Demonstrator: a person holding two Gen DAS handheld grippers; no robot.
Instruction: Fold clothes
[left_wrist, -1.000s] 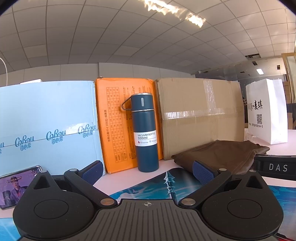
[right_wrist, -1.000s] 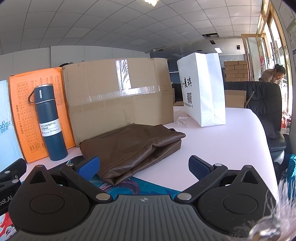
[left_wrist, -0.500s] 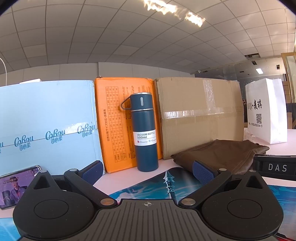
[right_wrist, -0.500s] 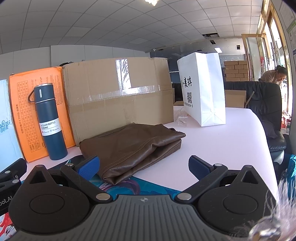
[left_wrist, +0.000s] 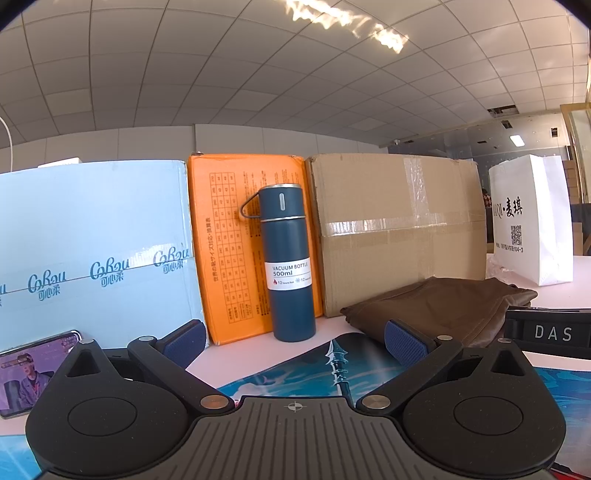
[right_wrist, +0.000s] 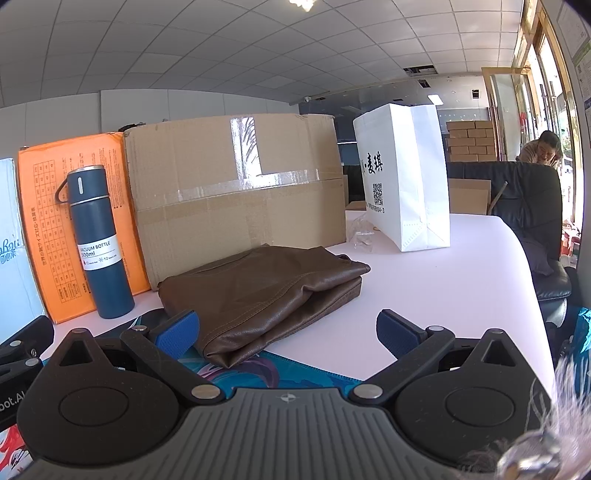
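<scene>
Plainly, the folded brown garment (right_wrist: 264, 295) lies on the counter (right_wrist: 443, 280) just beyond the right gripper (right_wrist: 288, 334), its long axis running near-left to far-right, farther from the left gripper (left_wrist: 295, 341), and both grippers gape empty.

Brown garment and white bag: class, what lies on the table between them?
In the right wrist view, only a small crumpled clear plastic wrapper lies between the garment and bag; otherwise bare white table.

garment (right_wrist: 266, 291): brown, leather-like sheen | bottle (left_wrist: 288, 266): matt blue | box (right_wrist: 236, 192): cardboard, glossy tape
</scene>
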